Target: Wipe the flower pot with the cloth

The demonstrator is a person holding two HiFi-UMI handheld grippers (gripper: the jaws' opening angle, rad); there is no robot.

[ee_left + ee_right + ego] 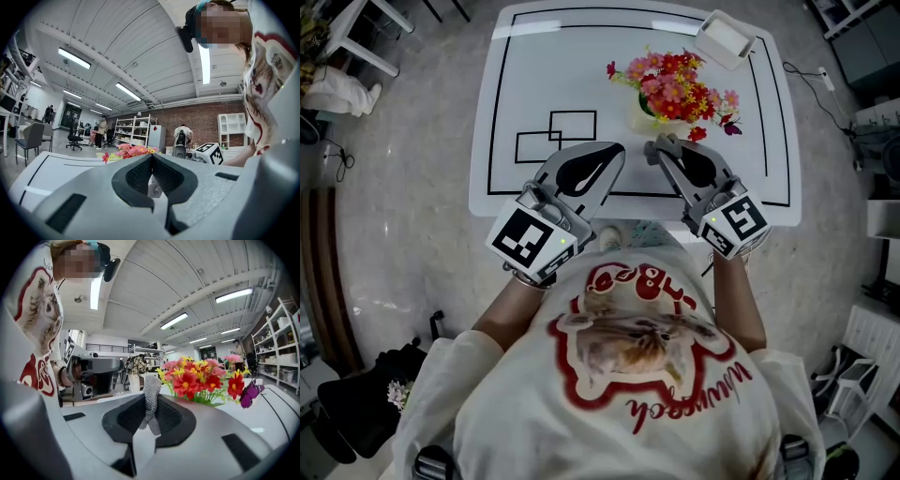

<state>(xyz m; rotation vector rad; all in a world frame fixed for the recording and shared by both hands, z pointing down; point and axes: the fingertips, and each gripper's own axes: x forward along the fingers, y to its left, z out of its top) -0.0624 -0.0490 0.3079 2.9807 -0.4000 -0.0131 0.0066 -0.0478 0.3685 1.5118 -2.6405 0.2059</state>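
Cloth [151, 390] is pinched between the jaws of right gripper [666, 153], which are nearly closed on it. Flower pot [641, 116] is stood upright on table [534, 56], just ahead of those tips. Right gripper is nearer and is held roughly level. Left gripper [611, 155] is closed, empty, level alongside.

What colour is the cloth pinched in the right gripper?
The cloth is grey, finely textured; clearest in the right gripper view.

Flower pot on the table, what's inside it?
Red, pink and yellow flowers fill the flower pot. Their blooms cover its mouth, so any soil or filler inside cannot be seen.
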